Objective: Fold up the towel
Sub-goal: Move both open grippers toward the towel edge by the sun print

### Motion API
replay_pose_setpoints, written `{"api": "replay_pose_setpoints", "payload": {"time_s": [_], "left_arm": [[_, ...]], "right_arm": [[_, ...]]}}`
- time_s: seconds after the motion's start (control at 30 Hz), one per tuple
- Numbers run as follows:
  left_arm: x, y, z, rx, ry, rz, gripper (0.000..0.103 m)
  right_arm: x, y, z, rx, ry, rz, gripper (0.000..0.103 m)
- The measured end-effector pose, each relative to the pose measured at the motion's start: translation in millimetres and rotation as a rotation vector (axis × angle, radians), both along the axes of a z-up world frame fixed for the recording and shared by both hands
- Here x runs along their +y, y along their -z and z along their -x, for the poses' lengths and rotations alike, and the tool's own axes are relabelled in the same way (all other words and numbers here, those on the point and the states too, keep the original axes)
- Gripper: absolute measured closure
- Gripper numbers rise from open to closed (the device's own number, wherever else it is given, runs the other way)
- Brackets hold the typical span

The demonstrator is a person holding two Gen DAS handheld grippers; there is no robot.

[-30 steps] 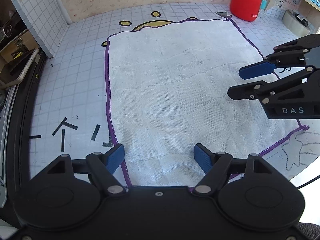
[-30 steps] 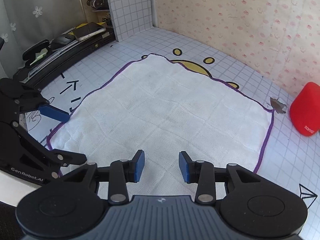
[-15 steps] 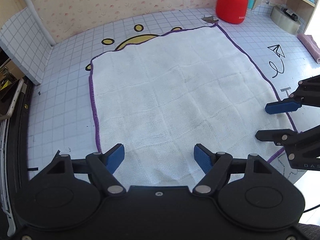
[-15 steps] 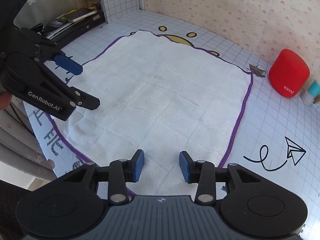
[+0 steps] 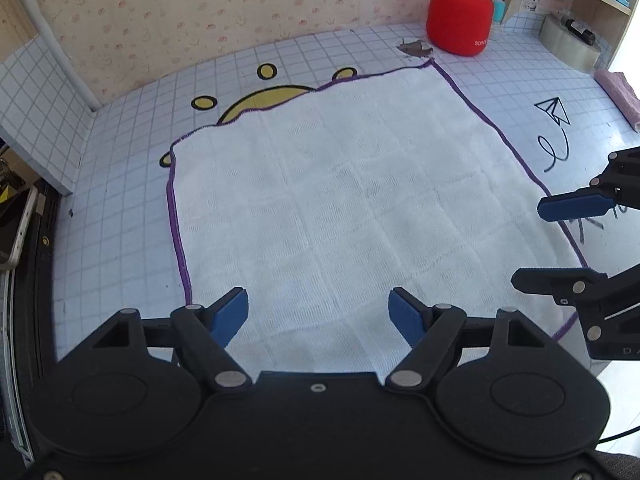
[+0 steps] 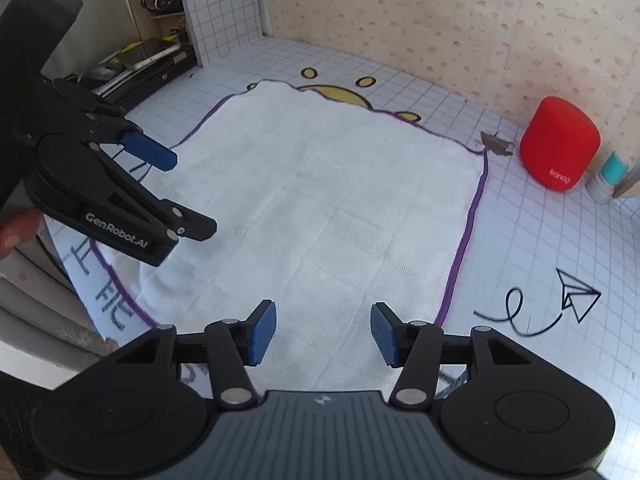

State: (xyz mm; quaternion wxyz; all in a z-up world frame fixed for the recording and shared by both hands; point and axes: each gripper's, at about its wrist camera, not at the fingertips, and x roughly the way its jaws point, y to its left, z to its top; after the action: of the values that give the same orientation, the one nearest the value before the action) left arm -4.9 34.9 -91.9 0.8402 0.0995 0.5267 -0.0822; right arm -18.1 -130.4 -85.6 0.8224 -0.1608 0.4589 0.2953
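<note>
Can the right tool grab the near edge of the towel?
Probably yes. The right tool is open just above the towel edge, and nothing lies between them.

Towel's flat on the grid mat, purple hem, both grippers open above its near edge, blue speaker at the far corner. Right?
Almost. The speaker is red, not blue, as the left wrist view shows. The rest holds: the towel lies flat with its purple hem, and the left gripper and right gripper are both open above its near edge.
</note>
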Motion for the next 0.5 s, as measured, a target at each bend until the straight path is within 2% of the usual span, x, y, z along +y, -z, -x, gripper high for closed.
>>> {"api": "replay_pose_setpoints", "payload": {"time_s": [0.3,0.5], "left_arm": [[4.4,-6.0,-41.6,-0.056,0.004,-0.059,0.025],[15.4,-1.5,-68.1,-0.052,-0.027,-0.067,0.025]], "right_arm": [[16.7,-10.7,-60.8,-0.062,-0.006,-0.004,0.051],[15.6,-5.7,-97.5,-0.072,0.027,0.003,0.051]]}}
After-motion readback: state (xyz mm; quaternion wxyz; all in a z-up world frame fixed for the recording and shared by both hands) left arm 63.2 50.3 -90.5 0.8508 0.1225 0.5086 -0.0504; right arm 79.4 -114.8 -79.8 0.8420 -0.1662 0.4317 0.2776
